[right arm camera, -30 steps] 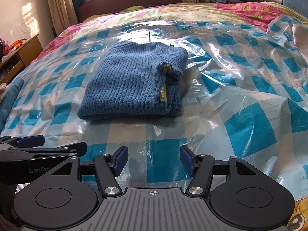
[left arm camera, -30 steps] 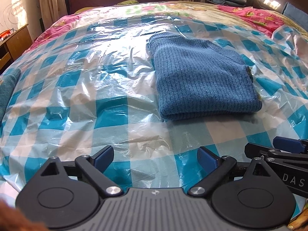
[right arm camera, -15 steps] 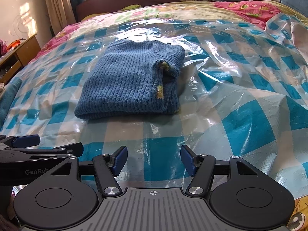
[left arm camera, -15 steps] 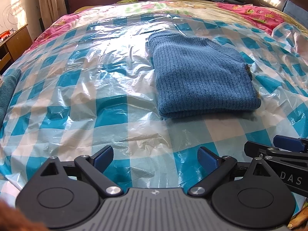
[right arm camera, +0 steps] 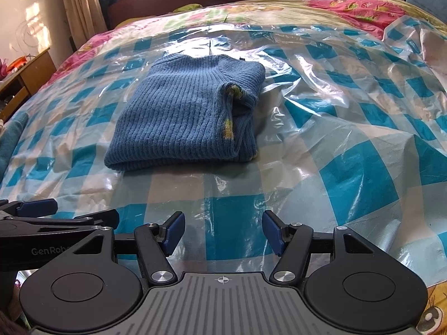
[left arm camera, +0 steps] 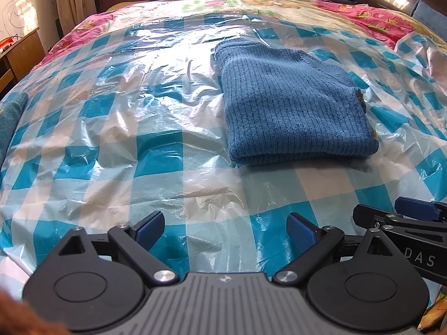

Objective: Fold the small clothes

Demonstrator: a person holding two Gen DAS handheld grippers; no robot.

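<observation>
step: fold looks done, sweater [left arm camera: 296, 109] centre-right, bundled | L gripper [left arm camera: 225, 227] + R gripper [right arm camera: 223, 230] wide open, empty | next: prob. tidy/fetch next item

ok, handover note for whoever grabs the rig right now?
Left gripper: open, empty, low over the checked plastic sheet.
Right gripper: open, empty, beside the left one.
Blue knit sweater: lies folded in a compact stack on the sheet, ahead of both grippers, touched by neither.
Done: the fold looks complete.
Left: perhaps tidy the looser layered edge on its right side; no other garment to fold is clearly in view.
</observation>
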